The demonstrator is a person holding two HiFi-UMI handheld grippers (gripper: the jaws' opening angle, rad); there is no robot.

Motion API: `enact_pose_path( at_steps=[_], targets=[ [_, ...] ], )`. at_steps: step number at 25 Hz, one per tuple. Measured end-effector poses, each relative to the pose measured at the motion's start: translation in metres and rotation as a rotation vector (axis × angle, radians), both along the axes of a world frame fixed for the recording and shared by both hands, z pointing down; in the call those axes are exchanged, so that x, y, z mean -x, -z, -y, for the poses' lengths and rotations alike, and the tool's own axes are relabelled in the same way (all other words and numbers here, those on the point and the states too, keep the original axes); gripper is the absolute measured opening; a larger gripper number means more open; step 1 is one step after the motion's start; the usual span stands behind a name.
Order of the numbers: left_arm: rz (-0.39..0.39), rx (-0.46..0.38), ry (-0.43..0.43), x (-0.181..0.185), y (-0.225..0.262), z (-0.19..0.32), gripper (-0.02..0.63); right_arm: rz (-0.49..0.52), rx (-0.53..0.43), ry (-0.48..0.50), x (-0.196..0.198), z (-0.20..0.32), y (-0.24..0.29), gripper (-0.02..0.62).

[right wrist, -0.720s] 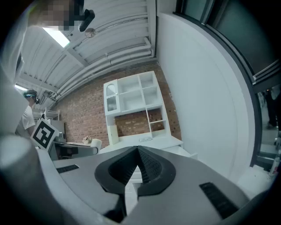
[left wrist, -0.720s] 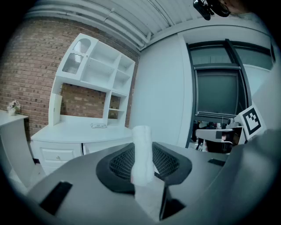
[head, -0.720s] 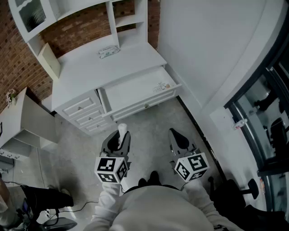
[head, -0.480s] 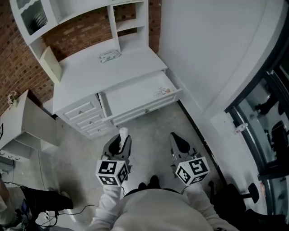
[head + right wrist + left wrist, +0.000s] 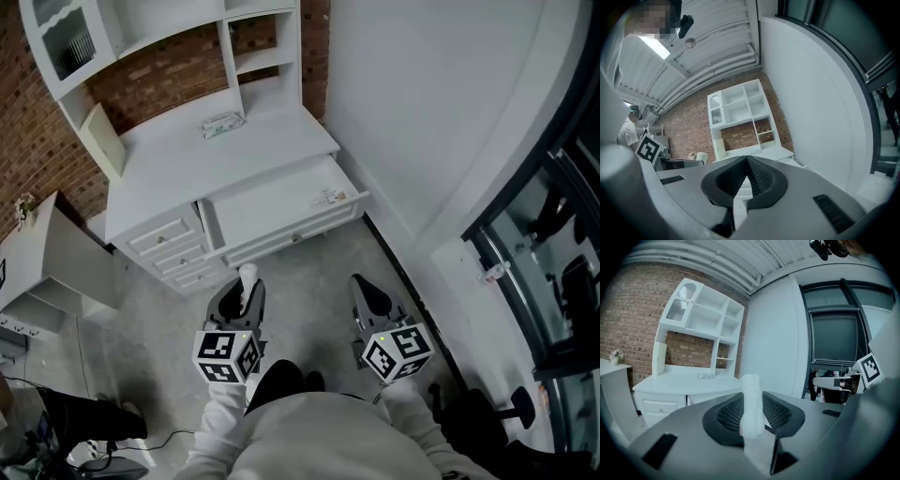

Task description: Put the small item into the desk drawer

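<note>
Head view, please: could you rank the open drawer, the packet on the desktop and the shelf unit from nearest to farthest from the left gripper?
1. Open drawer, just ahead of the left gripper.
2. Packet, on the desktop behind it.
3. Shelf unit, at the very back.

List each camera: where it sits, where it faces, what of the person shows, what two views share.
Head view: on the person's head, facing steeply down at white desk, open drawer, left gripper, right gripper, sleeves.
Left gripper view: on that gripper, facing the desk along jaws shut on the small white item.
Right gripper view: on that gripper, jaws shut, empty, tilted up at desk and ceiling.
Shared: the desk.
</note>
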State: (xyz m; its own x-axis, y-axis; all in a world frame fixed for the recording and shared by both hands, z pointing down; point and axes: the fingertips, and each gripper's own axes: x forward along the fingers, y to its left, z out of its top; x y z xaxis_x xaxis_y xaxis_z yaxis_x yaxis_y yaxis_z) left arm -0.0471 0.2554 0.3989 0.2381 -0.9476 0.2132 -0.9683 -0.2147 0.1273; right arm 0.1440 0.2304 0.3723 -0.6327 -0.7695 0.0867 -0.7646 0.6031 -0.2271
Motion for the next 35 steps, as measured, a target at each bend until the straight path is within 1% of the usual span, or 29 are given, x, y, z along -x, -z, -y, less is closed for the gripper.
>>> enact_pose_path(
  at_steps=[6,11,16,21,27,35],
  targets=[
    [0.008,0.004,-0.011,-0.002,0.000,0.018,0.133,0.018,0.016,-0.008,0.000,0.016,-0.004,0.028],
    [-0.013,0.018,-0.004,0.006,-0.008,0.047,0.133,0.016,0.036,-0.008,0.007,0.039,-0.013,0.028],
    [-0.004,0.020,-0.022,0.014,-0.013,0.092,0.133,0.021,0.044,-0.019,0.016,0.081,-0.015,0.028],
    [-0.017,0.012,-0.021,0.036,-0.013,0.150,0.133,0.020,0.037,-0.028,0.036,0.136,-0.012,0.028],
    [-0.011,0.012,-0.035,0.059,-0.011,0.212,0.133,0.008,0.027,-0.068,0.054,0.195,-0.008,0.028],
    [-0.023,0.018,-0.081,0.075,-0.012,0.278,0.133,0.006,0.050,-0.098,0.073,0.255,-0.010,0.028]
  ],
)
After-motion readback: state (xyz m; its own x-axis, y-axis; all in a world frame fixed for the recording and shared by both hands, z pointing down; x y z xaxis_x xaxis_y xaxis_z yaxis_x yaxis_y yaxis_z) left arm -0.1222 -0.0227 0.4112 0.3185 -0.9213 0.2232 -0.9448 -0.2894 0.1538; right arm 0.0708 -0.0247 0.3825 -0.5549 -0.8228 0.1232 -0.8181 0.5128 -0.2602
